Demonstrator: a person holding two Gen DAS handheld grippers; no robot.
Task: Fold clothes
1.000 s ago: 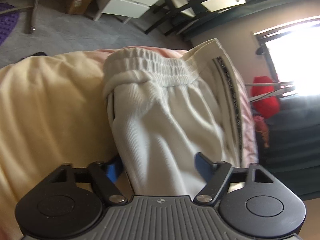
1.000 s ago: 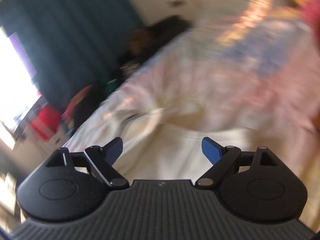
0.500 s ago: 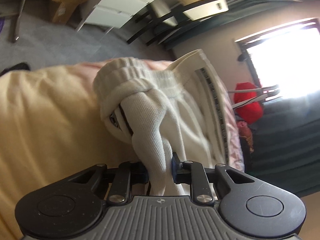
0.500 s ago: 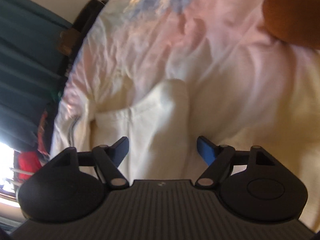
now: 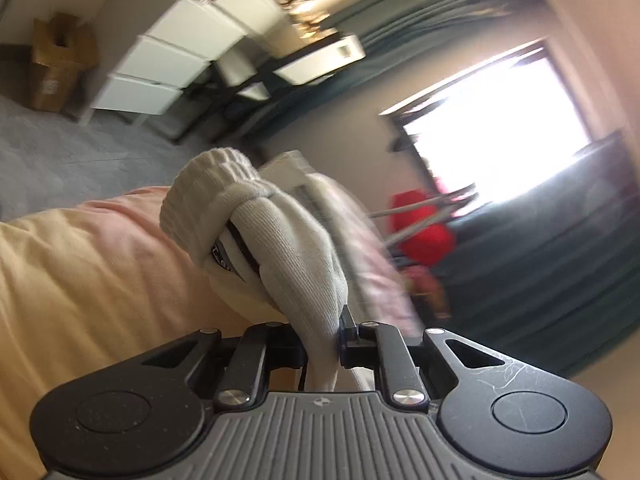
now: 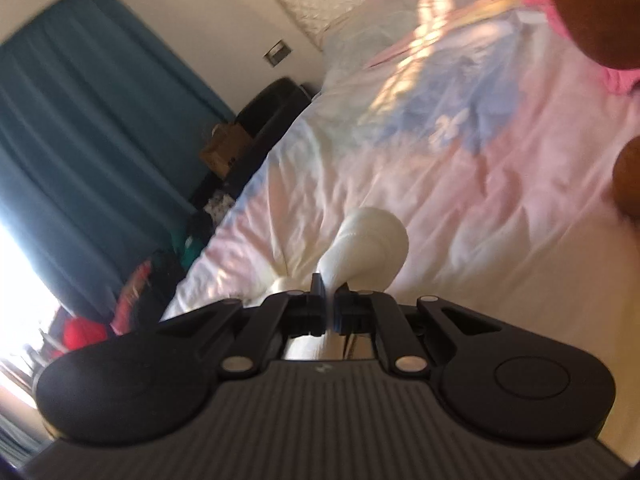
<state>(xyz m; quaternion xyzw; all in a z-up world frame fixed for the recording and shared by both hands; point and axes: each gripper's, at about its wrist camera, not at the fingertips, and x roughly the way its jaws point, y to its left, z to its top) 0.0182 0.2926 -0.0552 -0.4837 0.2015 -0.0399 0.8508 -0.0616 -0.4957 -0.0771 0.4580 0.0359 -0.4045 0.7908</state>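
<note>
We worked in a bedroom with teal curtains beside a bright window, grey carpet, and a white set of drawers against the far wall. The bed was covered by a rumpled pink and pale yellow duvet, with a red bundle past its far edge.

Our left gripper was clamped on a bunched fold of the white ribbed knit trousers, the cloth squeezed tight between the two fingers. From the pinch the fabric rose forward over the duvet edge, its gathered elastic waistband curled over at the top and a dark striped side band showing under the fold.

Our right gripper was likewise pinched shut on the same white garment, only a thin strip of cloth between its fingers. Ahead of it the fabric stood up in a rounded lump above the duvet. A brown plush shape lay at the upper right of that view.
</note>
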